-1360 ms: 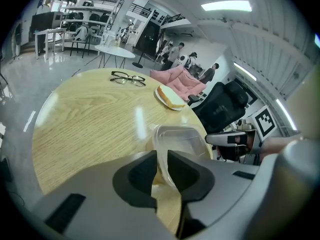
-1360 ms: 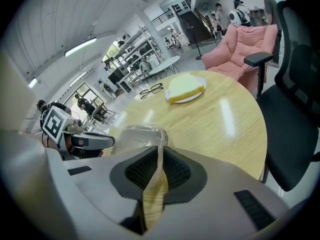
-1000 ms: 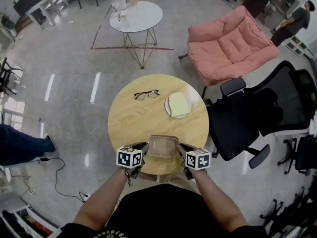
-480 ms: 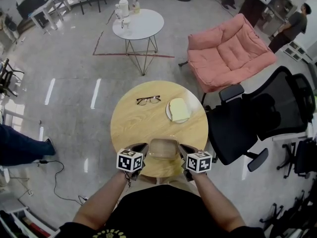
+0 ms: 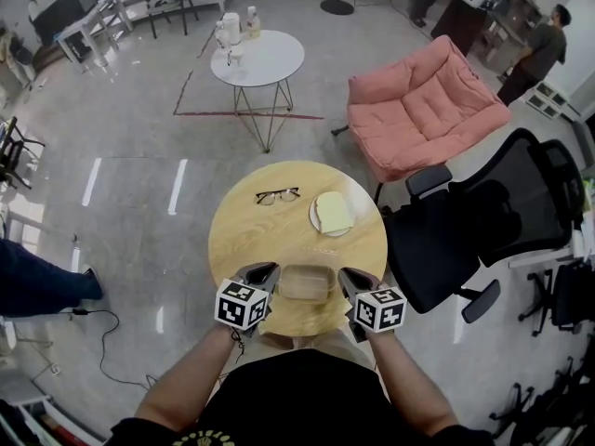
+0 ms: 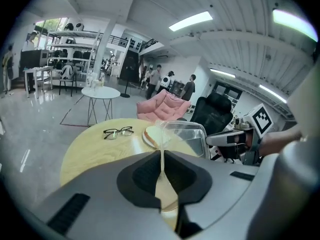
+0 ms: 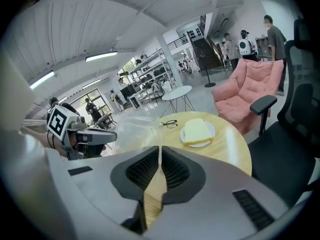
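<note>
Raised since earlier, the tub (image 5: 305,283) is hovering at lower centre over the table (image 5: 249,242) edge; I am pinching its sides shut in my left gripper (image 5: 262,275) and right gripper (image 5: 350,280).

One round surface (image 5: 249,238) carries one clear container (image 5: 305,282), one pair of glasses (image 5: 278,195), one plate (image 5: 316,222) and one bread slice (image 5: 335,212). Two tools: left tool (image 5: 268,271), right tool (image 5: 348,277).

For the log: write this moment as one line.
left gripper: shut on clear container | right gripper: shut on clear container | plate, glasses: on table
</note>
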### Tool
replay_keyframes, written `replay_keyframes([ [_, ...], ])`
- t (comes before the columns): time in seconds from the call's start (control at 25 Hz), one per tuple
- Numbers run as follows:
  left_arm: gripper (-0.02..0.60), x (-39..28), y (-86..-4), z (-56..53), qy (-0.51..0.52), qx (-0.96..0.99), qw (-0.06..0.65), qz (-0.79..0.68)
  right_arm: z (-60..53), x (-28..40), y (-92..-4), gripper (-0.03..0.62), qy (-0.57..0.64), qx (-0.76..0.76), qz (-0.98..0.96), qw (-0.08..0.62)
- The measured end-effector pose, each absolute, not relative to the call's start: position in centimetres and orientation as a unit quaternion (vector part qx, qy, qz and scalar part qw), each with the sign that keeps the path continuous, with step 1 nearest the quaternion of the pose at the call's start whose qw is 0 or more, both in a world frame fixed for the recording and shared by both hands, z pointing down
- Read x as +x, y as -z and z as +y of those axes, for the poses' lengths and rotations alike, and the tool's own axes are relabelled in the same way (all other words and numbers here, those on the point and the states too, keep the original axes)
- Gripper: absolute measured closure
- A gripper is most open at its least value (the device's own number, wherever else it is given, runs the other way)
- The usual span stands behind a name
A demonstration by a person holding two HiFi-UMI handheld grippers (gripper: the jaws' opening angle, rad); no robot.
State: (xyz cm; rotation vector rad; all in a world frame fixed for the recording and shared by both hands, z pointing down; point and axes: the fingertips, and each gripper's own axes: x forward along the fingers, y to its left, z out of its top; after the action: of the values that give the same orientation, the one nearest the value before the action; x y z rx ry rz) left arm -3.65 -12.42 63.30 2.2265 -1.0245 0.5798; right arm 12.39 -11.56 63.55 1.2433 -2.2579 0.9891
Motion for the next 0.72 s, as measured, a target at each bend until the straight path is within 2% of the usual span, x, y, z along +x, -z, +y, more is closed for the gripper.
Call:
replay_keyframes([
  [0.72, 0.551, -3.8, -49.3, -13.3, -0.145, 0.881, 0.166, -0.417, -12.3, 12.2, -49.8, 0.562, -0.230, 0.463, -0.844, 0.141],
])
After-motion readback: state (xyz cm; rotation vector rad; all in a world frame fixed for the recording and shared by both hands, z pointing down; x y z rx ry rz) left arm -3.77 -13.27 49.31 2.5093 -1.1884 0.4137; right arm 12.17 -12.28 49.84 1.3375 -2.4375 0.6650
